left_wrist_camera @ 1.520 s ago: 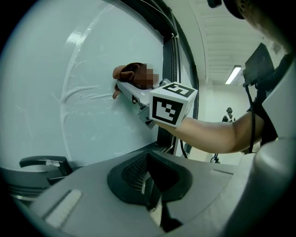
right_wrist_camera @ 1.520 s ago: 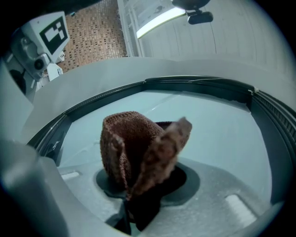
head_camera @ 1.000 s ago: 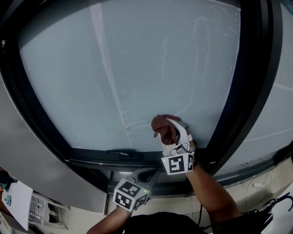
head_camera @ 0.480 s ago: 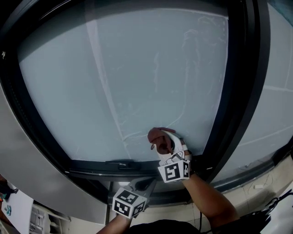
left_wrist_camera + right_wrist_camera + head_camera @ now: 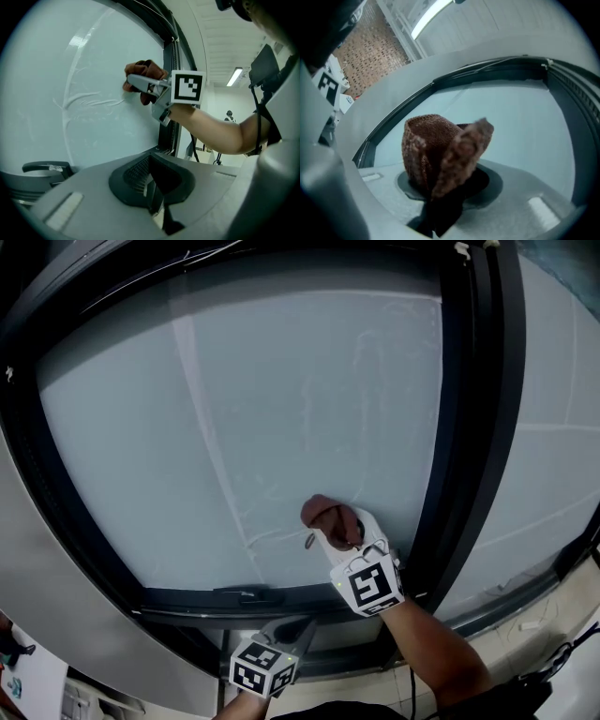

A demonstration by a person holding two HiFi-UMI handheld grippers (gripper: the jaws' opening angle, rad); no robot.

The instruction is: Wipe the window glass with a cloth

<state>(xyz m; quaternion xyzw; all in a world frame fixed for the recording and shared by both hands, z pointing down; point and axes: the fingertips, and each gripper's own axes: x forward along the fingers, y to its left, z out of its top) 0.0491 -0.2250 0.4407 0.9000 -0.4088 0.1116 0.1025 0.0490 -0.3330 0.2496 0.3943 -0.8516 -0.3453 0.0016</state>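
hidden or cut off: the jaw tips of the right gripper (image 5: 330, 527) are buried under the one reddish-brown knitted cloth (image 5: 433, 152). in the head view the cloth's far side is covered, so contact with the glass appears likely but is not confirmed. the left forearm is cut off at the lower edge. the second pane to the right (image 5: 562, 427) runs out of view.

count: two grippers, one cloth, two panes and one dark latch handle (image 5: 246, 594) on the lower rail.

the right gripper is clamped on the cloth, low on the pale frosted window glass (image 5: 281, 409) near the black upright frame bar (image 5: 469, 427). faint streaks (image 5: 89, 101) lie just left of it.

the left gripper (image 5: 298, 628) sits below the lower rail, jaws together and empty.
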